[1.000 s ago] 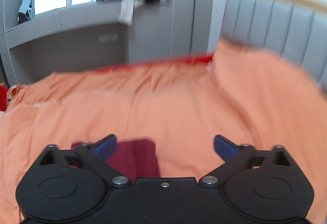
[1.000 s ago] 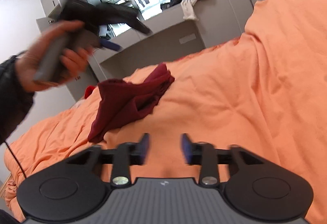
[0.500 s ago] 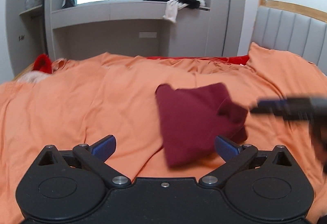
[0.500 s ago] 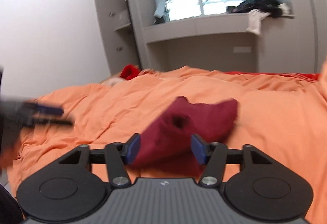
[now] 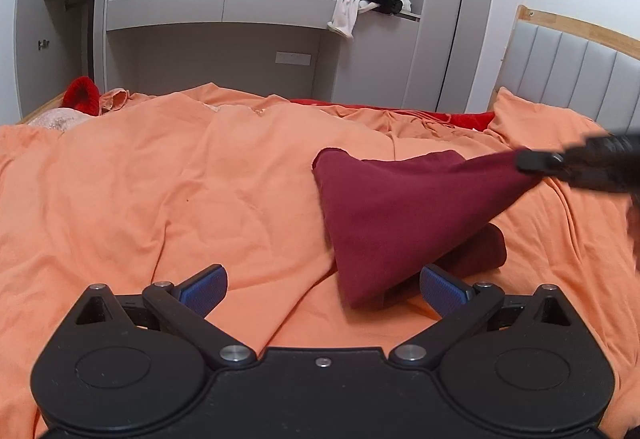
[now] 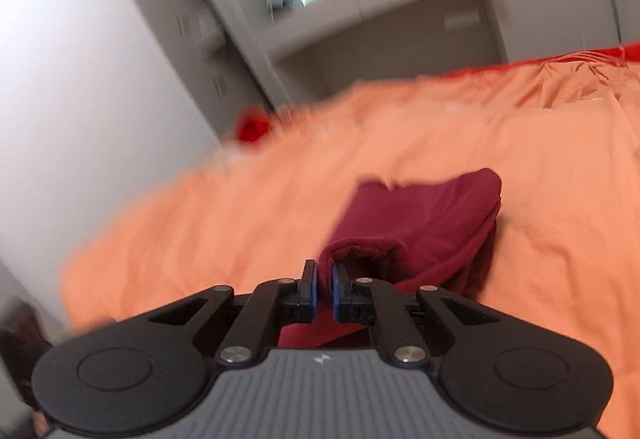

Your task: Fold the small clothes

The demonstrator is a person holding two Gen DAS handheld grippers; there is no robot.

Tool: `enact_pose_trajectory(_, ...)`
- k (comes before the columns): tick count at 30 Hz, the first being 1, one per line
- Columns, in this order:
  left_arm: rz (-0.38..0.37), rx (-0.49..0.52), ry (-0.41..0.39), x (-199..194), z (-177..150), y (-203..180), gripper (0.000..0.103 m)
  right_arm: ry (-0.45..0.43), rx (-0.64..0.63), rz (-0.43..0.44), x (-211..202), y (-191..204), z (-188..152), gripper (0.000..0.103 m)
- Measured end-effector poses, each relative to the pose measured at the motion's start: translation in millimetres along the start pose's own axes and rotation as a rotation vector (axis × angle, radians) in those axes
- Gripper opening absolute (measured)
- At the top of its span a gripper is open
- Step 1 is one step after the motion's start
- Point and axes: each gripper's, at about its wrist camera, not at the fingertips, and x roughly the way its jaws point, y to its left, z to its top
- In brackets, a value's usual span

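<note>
Right gripper [image 6: 324, 289], open a moment ago, now pinches the maroon garment's [image 5: 404, 207] edge, lifting it toward three o'clock; left gripper [image 5: 322, 289] waits wide open, so folding can begin.

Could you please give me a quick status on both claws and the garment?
Right claw shut on maroon garment edge, lifting it. Left claw open, empty. Nothing in the way on orange duvet.

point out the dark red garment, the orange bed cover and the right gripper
dark red cloth garment [image 5: 392, 207], left wrist view, its flat middle
orange bed cover [image 5: 160, 191], left wrist view, bare stretch
right gripper [image 6: 324, 291], right wrist view, between its fingertips
</note>
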Motion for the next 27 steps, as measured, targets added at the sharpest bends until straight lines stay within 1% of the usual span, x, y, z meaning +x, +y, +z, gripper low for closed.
enact_pose_trajectory(1, -0.005, 0.0, 0.006, 0, -1, 0, 0.102, -0.042, 0.04, 0.022, -9, -14, -16, 0.008)
enact_pose_trajectory(2, -0.009, -0.001, 0.009, 1, -3, 0, 0.102, -0.05, 0.08, -0.001, -11, -29, -33, 0.008)
enact_pose_trajectory(4, -0.016, -0.003, 0.02, 4, -5, 0, 0.102, -0.02, 0.171, -0.049, -8, -59, -62, 0.007)
enact_pose_trajectory(6, -0.023, -0.005, 0.032, 7, -9, -1, 0.102, 0.016, 0.228, -0.064, -1, -82, -86, 0.007)
enact_pose_trajectory(8, -0.028, 0.001, 0.043, 9, -12, -1, 0.102, 0.026, 0.257, -0.031, 1, -91, -92, 0.008)
enact_pose_trajectory(10, -0.028, 0.017, 0.049, 8, -14, -2, 0.102, -0.008, 0.284, -0.006, -10, -93, -82, 0.017)
enact_pose_trajectory(11, -0.028, 0.027, 0.046, 7, -14, -2, 0.102, -0.038, 0.271, -0.008, -17, -92, -74, 0.043)
enact_pose_trajectory(12, -0.026, 0.034, 0.039, 5, -14, -3, 0.102, -0.093, 0.235, -0.019, -26, -89, -62, 0.071)
enact_pose_trajectory(13, -0.024, 0.04, 0.031, 3, -13, -5, 0.102, -0.146, 0.183, -0.04, -32, -85, -47, 0.078)
enact_pose_trajectory(14, -0.028, 0.043, 0.023, 2, -12, -6, 0.102, -0.156, 0.131, -0.074, -28, -83, -30, 0.081)
enact_pose_trajectory(16, -0.048, 0.048, 0.01, -2, -10, -11, 0.102, -0.11, 0.074, -0.141, -9, -82, 10, 0.081)
enact_pose_trajectory(18, -0.07, 0.059, -0.008, -8, -9, -17, 0.102, -0.066, 0.087, -0.177, 24, -92, 46, 0.077)
enact_pose_trajectory(19, -0.076, 0.074, -0.022, -12, -10, -20, 0.102, -0.031, 0.091, -0.195, 42, -98, 58, 0.077)
enact_pose_trajectory(20, -0.076, 0.093, -0.034, -15, -11, -24, 0.102, 0.002, 0.095, -0.219, 60, -104, 70, 0.073)
enact_pose_trajectory(21, -0.077, 0.11, -0.039, -16, -12, -27, 0.102, 0.029, 0.1, -0.236, 77, -110, 77, 0.07)
enact_pose_trajectory(23, -0.091, 0.133, -0.033, -17, -14, -30, 0.102, 0.094, 0.11, -0.247, 108, -119, 87, 0.07)
enact_pose_trajectory(25, -0.102, 0.129, -0.02, -15, -16, -30, 0.102, 0.129, 0.134, -0.238, 128, -131, 90, 0.065)
enact_pose_trajectory(27, -0.108, 0.118, -0.002, -11, -17, -27, 0.102, 0.142, 0.148, -0.217, 143, -136, 94, 0.027)
